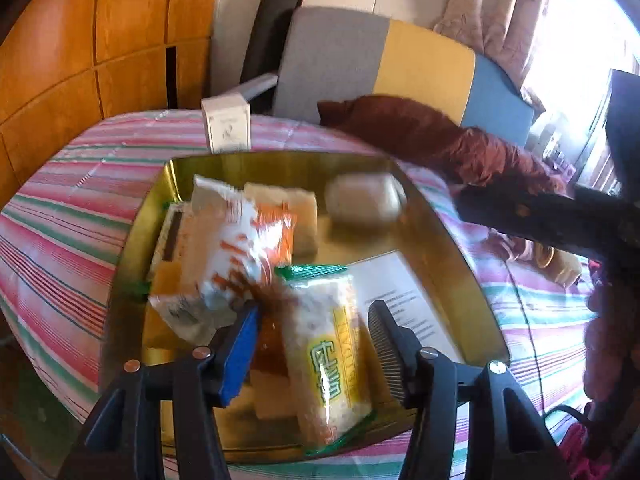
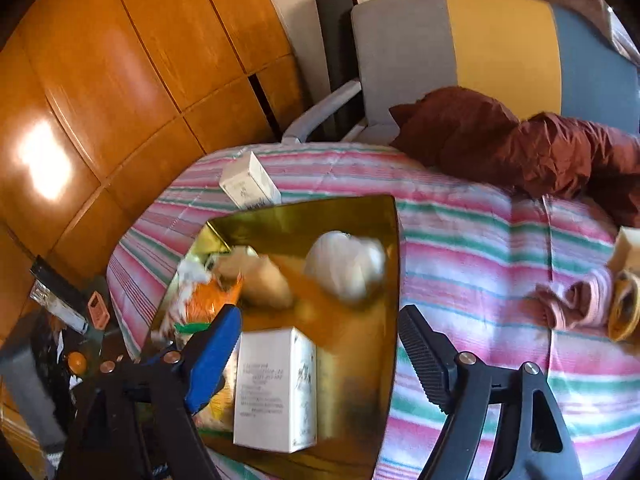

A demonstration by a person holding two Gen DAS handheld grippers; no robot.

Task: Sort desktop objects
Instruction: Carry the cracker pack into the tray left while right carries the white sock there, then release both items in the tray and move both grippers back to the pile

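1. A gold tray [image 1: 436, 236] sits in the middle of the left wrist view on a striped cloth [image 1: 72, 208]; it holds several snack packets and a white box [image 2: 276, 388]
2. In the left wrist view a green-edged packet with a yellow label [image 1: 332, 356] lies at lower centre, directly between the fingers of the left gripper [image 1: 316, 320]; its blue finger is at the packet's left, its black ribbed finger at the right, spread apart and not touching the packet as far as can be seen
3. An orange-and-white packet [image 1: 240, 248] lies left of centre, its lower end just beside the blue finger; whether they touch is lost in blur
4. A pale round wrapped item [image 1: 364, 200] is blurred at the tray's upper right part
5. In the right wrist view the white box stands at lower centre, just right of the blue finger of the right gripper [image 2: 320, 320]; the fingers are spread wide and grip nothing, the black one lying over the tray's right edge
6. A second white box [image 2: 250, 184] rests on the cloth beyond the tray's upper left corner
7. A brown cloth [image 2: 520, 144] lies at upper right, with a grey, yellow and blue chair [image 2: 480, 48] behind it
8. Pink fabric [image 2: 576, 300] lies at the right edge of the right wrist view, well apart from the tray
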